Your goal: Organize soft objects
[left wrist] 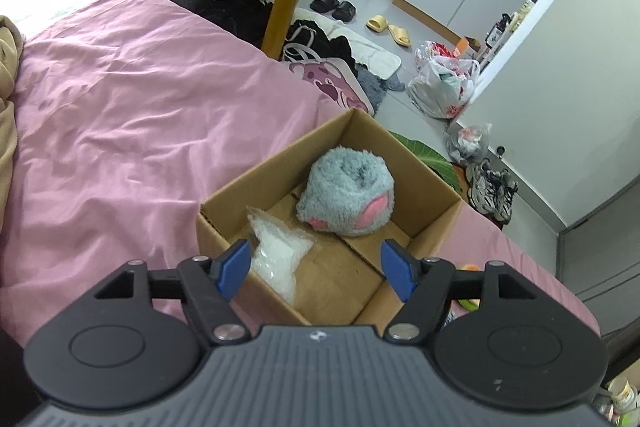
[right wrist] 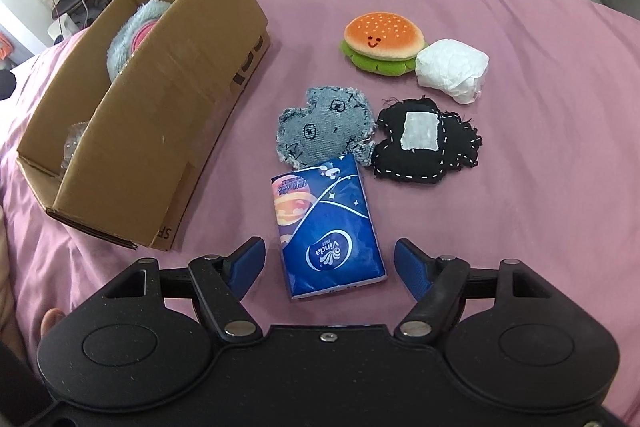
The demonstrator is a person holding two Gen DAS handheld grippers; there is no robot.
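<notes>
Left gripper (left wrist: 316, 269) hangs over the cardboard box (left wrist: 256, 195) on the pink bedspread (left wrist: 120, 107), fingers spread, empty; grey plush (left wrist: 346, 193) and bubble wrap (left wrist: 278, 259) lie inside. Right gripper (right wrist: 330, 265) fingers wide apart either side of the blue tissue pack (right wrist: 330, 231), not touching. Beyond: denim pad (right wrist: 324, 125), black pad (right wrist: 426, 143), burger plush (right wrist: 380, 41), white bundle (right wrist: 452, 69).

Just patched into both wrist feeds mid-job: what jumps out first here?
The open cardboard box on the pink bedspread, already holding a fluffy grey plush and a clear plastic bag. Beside the box lie a burger plush, a white wrapped bundle, denim and black patches, and a blue Vinda tissue pack between the open right gripper fingers.
</notes>
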